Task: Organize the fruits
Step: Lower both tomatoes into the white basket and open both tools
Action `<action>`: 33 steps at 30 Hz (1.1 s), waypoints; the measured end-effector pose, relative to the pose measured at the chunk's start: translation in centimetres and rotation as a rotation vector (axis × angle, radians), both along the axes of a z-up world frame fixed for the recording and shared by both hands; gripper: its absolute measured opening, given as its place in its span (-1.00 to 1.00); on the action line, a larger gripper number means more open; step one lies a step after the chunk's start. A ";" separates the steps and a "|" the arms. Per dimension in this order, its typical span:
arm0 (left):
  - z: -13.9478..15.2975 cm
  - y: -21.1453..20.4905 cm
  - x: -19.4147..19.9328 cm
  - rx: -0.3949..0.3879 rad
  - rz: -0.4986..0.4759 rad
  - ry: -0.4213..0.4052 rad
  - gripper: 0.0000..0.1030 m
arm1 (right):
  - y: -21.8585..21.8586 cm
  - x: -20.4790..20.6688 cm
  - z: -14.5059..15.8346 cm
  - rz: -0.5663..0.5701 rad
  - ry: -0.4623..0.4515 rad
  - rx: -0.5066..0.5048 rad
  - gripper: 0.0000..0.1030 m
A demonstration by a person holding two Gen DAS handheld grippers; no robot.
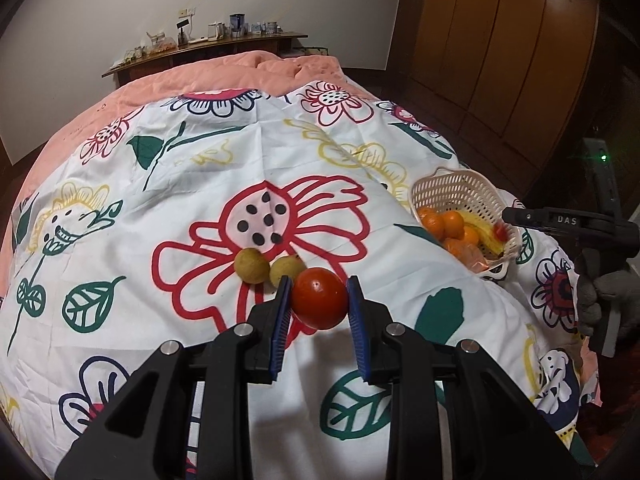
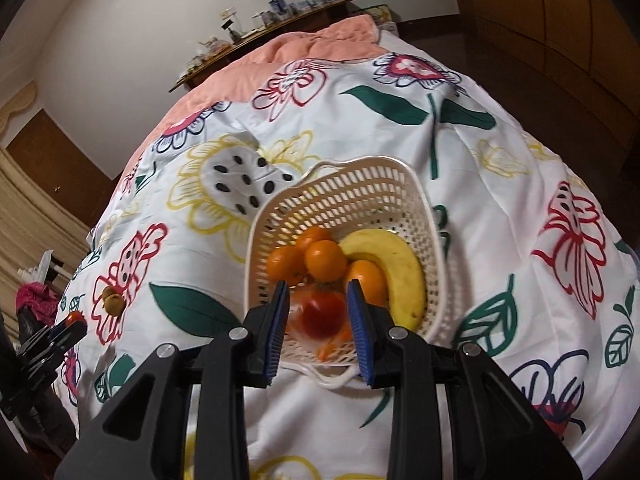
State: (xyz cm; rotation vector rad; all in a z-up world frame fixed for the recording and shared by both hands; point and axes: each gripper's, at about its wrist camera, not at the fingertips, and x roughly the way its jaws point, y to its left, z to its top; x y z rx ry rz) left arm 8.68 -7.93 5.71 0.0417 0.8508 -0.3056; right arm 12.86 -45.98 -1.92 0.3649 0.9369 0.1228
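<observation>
Gripping a red tomato [image 1: 319,298] between their blue pads, the left tongs [image 1: 319,300] point steeply down toward a bed [image 1: 224,76] covered by a white sheet [image 1: 200,168] printed with large drawn flowers and green leaves. The tomato sits clamped at the tips of the fingers, lifted a little off the cloth. Just beyond it, two small yellow-green round fruits [image 1: 252,266] lie side by side on a red flower print.

To the right on the same sheet stands a cream plastic basket [image 1: 452,188] with slotted walls, tilted so its opening faces the cameras. Inside are several oranges [image 2: 325,260], a yellow banana [image 2: 400,264] curved along the right wall, and a crumpled clear wrapper near the front edge.

The right tongs [image 2: 318,312] also angle downward and hang over the front of the basket. Between their blue pads sits a second red tomato [image 2: 323,314], held just above the wrapper and in front of the oranges. In the left wrist view this gripper shows from the side at the far right edge, held by a hand in a grey glove [image 1: 608,300].

A peach quilt covers the far end of the bed. Behind it a wooden shelf [image 1: 208,46] carries small jars and cups, and brown wardrobe doors [image 1: 500,40] fill the right.
</observation>
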 end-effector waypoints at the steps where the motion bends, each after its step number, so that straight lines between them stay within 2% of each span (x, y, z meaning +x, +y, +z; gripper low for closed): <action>1: 0.0 -0.1 0.0 0.000 -0.001 -0.001 -0.46 | -0.3 0.0 -0.2 -0.008 0.004 0.004 -0.41; 16: 0.9 -3.0 0.8 0.011 -0.053 0.000 -0.46 | -1.8 -0.4 -1.1 -0.058 0.002 0.062 -0.37; 23: 1.0 -6.7 2.0 0.006 -0.126 0.018 -0.46 | -1.9 -0.9 -1.7 -0.061 -0.012 0.044 -0.37; 33: -0.1 -13.5 4.6 0.006 -0.251 0.084 -0.46 | -3.6 -1.1 -2.4 -0.091 -0.019 0.084 -0.37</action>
